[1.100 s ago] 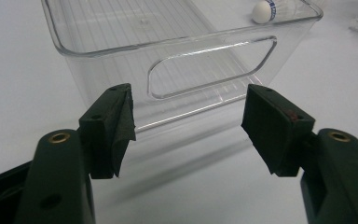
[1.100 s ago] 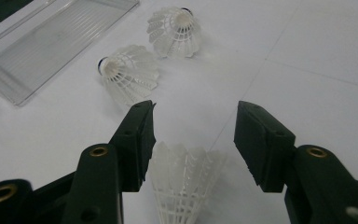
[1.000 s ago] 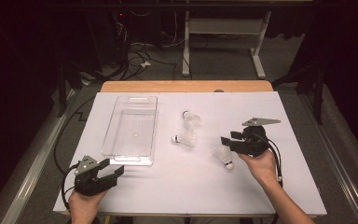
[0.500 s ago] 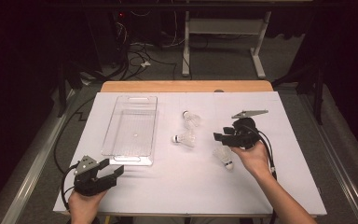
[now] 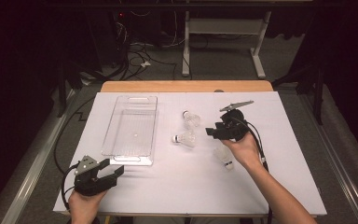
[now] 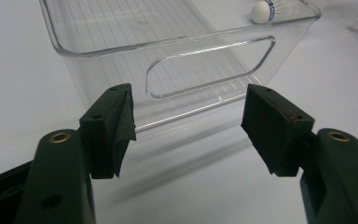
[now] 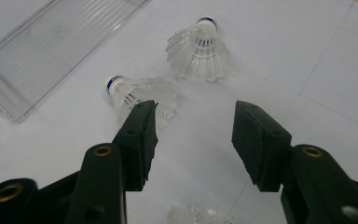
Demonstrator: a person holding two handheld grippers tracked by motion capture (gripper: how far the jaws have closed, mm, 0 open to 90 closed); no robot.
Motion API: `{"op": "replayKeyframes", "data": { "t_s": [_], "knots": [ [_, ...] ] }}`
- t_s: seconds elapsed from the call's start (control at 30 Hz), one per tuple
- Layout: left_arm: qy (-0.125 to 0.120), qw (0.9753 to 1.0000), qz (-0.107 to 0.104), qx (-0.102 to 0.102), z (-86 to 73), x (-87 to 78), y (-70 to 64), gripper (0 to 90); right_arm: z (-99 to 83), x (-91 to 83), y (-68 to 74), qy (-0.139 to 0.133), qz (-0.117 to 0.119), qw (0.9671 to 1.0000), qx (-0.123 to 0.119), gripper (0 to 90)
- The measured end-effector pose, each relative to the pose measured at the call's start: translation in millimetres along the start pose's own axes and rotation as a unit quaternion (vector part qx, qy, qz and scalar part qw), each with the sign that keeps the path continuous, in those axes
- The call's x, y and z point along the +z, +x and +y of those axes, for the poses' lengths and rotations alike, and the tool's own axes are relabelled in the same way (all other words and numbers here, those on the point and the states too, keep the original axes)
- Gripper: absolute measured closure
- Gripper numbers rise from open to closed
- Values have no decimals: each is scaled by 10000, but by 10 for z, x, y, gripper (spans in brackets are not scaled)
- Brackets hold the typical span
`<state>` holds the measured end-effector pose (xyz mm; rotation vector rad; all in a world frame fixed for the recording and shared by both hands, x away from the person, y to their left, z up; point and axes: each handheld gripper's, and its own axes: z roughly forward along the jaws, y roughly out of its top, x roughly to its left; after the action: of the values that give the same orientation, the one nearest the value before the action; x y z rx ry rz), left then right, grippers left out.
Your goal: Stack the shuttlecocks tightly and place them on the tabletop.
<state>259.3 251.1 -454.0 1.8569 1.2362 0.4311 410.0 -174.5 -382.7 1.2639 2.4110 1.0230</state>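
Observation:
Three white shuttlecocks lie on the white table: one at the middle (image 5: 185,138) (image 7: 140,95), one behind it (image 5: 192,119) (image 7: 199,49), one nearer the front (image 5: 223,157) (image 7: 196,216). A clear plastic tray (image 5: 131,130) (image 6: 177,56) sits to their left and is empty. My right gripper (image 5: 210,132) (image 7: 195,140) is open, held over the table just right of the middle shuttlecock with nothing between its jaws. My left gripper (image 5: 114,171) (image 6: 186,128) is open near the front left, its jaws pointing at the tray's near end wall with the handle slot.
The white table sheet (image 5: 177,186) ends at a wooden strip (image 5: 186,87) at the back. Cables (image 5: 137,58) and a desk frame (image 5: 223,42) stand on the dark floor behind. A cable trails from each gripper.
My right gripper has moved left and away from me, leaving the front shuttlecock behind and nearing the middle one. The left gripper has stayed put.

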Motion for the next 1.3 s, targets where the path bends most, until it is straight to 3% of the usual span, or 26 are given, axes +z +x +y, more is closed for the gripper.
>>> {"op": "replayKeyframes", "data": {
  "t_s": [0.6, 1.3],
  "knots": [
    [26, 10000, -43, 3, 2, 9, 4, 351, 278, 245, 53, 336, -57, 9994, -43, 538],
    [51, 9999, -45, 85, 5, 17, -8, 352, 483, 653, 111, 600, 42, 9981, 162, 561]
  ]
}}
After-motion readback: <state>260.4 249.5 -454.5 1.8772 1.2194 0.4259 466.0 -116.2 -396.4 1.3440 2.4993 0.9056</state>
